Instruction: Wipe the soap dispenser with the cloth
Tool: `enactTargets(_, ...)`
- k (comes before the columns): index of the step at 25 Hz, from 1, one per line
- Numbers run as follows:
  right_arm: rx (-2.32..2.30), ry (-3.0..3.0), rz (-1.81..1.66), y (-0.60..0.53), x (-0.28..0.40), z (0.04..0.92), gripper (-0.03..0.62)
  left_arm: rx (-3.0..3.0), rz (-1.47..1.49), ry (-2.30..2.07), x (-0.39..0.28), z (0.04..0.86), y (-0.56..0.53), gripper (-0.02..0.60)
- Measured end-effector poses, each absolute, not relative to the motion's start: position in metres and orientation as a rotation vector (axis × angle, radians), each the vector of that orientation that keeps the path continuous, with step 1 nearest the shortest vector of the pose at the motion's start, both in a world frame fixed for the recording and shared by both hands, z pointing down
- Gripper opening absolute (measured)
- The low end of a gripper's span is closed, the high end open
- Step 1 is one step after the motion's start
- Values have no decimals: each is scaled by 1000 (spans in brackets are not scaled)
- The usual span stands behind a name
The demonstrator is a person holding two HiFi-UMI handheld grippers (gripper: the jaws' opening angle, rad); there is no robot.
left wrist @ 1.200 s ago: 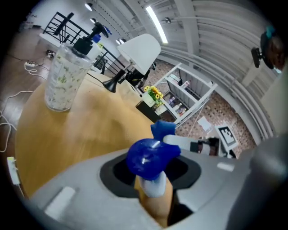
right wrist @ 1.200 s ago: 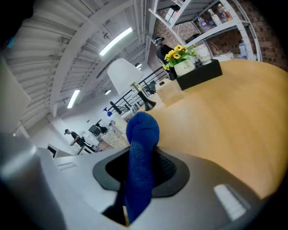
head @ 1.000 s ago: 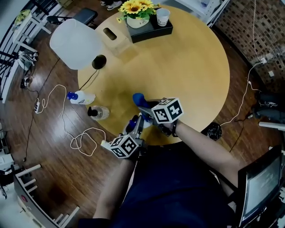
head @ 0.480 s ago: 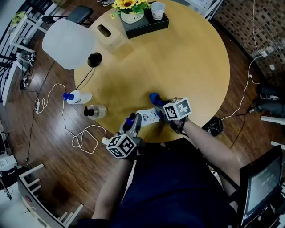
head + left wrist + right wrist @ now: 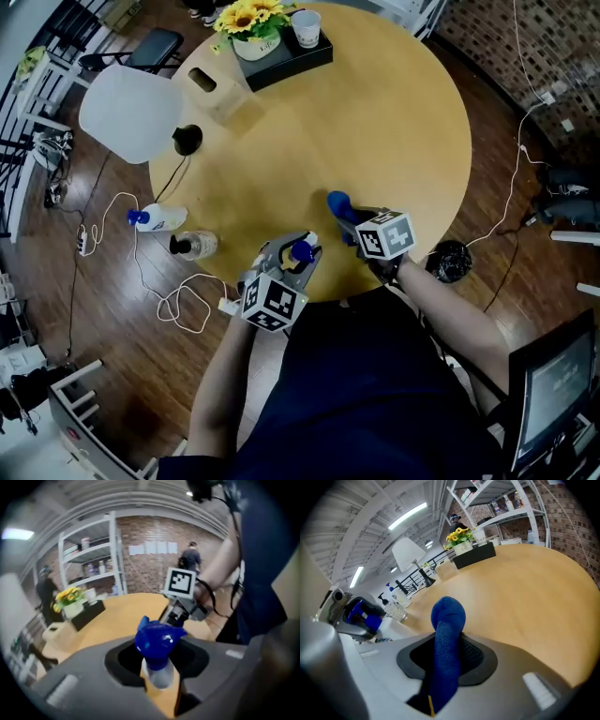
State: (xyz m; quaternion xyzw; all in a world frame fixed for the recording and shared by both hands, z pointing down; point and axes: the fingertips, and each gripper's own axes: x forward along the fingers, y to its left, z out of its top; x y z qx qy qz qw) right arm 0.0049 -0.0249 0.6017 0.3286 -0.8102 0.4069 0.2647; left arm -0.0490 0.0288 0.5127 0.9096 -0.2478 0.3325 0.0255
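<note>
The soap dispenser (image 5: 302, 250) sits at the near edge of the round table (image 5: 394, 122), slightly left of centre. It is gripped by the left gripper (image 5: 286, 267), whose jaws are clamped tight on the clear neck just under the blue pump head. In the left gripper view the pump head stands out beyond the jaw tips and the body is hidden beneath them. I cannot tell whether the bottle's base rests on the table or is lifted off it. Just to the right, near but not touching, the right gripper (image 5: 354, 217) is pinched closed on the cloth (image 5: 338, 203). The cloth is a blue wad whose rounded end sticks out past the jaws toward the far side of the table. By my reading the task is at the step between pick-up and wiping: both things are in hand, but cloth and dispenser are apart, so no wiping contact is being made. The next move calls for bringing the cloth's free end leftward onto the dispenser. The left gripper should hold the bottle steady and, probably, present a bare part of its body or pump, since the jaws cover much of the neck. Farther out, a white lamp (image 5: 127, 108) stands at the far left of the table, and a pot of yellow flowers (image 5: 246, 17) at the far edge.
</note>
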Motion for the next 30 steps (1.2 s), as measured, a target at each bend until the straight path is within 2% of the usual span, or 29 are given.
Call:
enactTargets(4,976,-2213,1171,-32,28,589,110,2942,1264,-586,-48,514,37,173)
enactTargets(8,1006,-2221,1228,-27,33,588,110,2847,1242,-714,-66,523,34,298)
enactTargets(10,991,-2221,1226,-25,30,589,110,2766,1190,-837,-78,524,34,330)
enactTargets(14,911,-2269,1253,-16,13,580,112,2510,797,-1106,-95,511,39,331)
enactTargets(16,828,-2316,1321,-6,-4,573,112,2443,691,-1151,-96,508,41,331)
enactTargets(19,747,-2345,1435,6,-24,568,111,2531,857,-1110,-89,511,35,331)
enactTargets(24,800,-2313,1499,9,-18,578,112,2683,1242,-748,-68,533,24,324)
enactTargets(28,861,-2310,1532,4,-6,578,112,2692,1297,-658,-66,541,23,209)
enactTargets(30,902,-2307,1575,0,-1,577,112,2695,1177,-736,-70,538,21,209)
